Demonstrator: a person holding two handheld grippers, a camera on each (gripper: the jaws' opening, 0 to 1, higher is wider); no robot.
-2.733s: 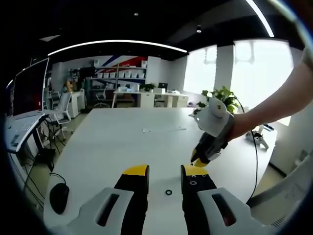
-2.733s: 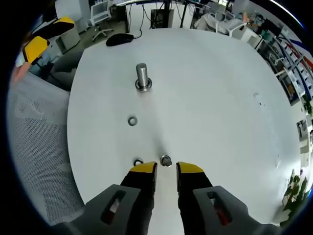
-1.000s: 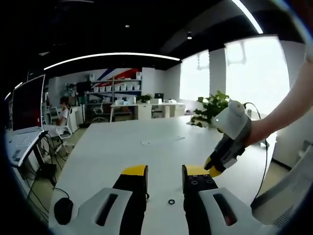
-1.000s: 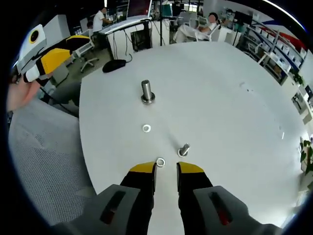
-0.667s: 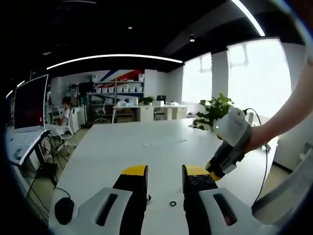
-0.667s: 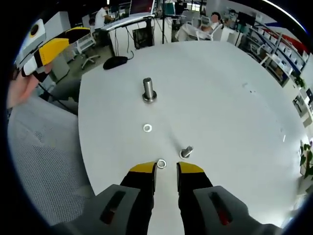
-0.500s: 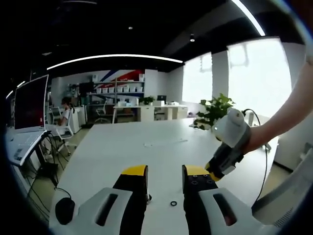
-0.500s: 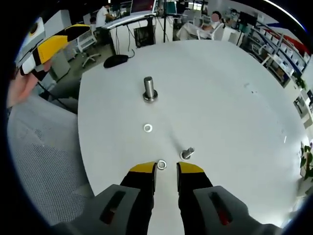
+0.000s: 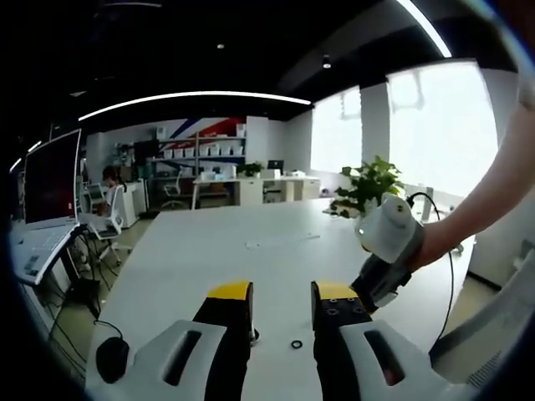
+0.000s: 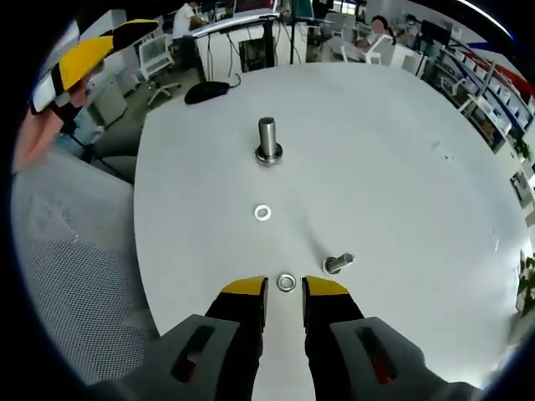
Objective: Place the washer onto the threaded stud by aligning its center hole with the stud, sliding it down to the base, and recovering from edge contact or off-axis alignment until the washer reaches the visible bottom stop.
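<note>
Right claw [image 10: 284, 294] hangs low over the white desk [image 10: 393, 167] with its yellow-tipped jaws apart and nothing between them; a washer [image 10: 287, 282] lies flat on the desk right at the gap between the tips. A second washer [image 10: 262, 212] lies farther off, about midway to the upright stud [image 10: 267, 139], which stands on its wide base at the far side. A small bolt [image 10: 338, 264] lies tipped over just right of the near washer. Left claw [image 9: 282, 301] is also apart and empty, held above the desk's near edge, with a small dark ring [image 9: 296, 344] on the desk between its jaws and a computer mouse [image 9: 108, 359] to the left.

The likely trouble is the pick-up: a thin washer lying flat gives the jaws little to bite, so closing on it may skate it along the desk or flip it away. The bolt is near enough that a wide closing stroke could knock it and roll it into the washer. Later, a washer carried tilted could catch on the stud's top edge and hang there instead of sliding down to the base.

No containers are on the desk; every part lies loose on its surface.
</note>
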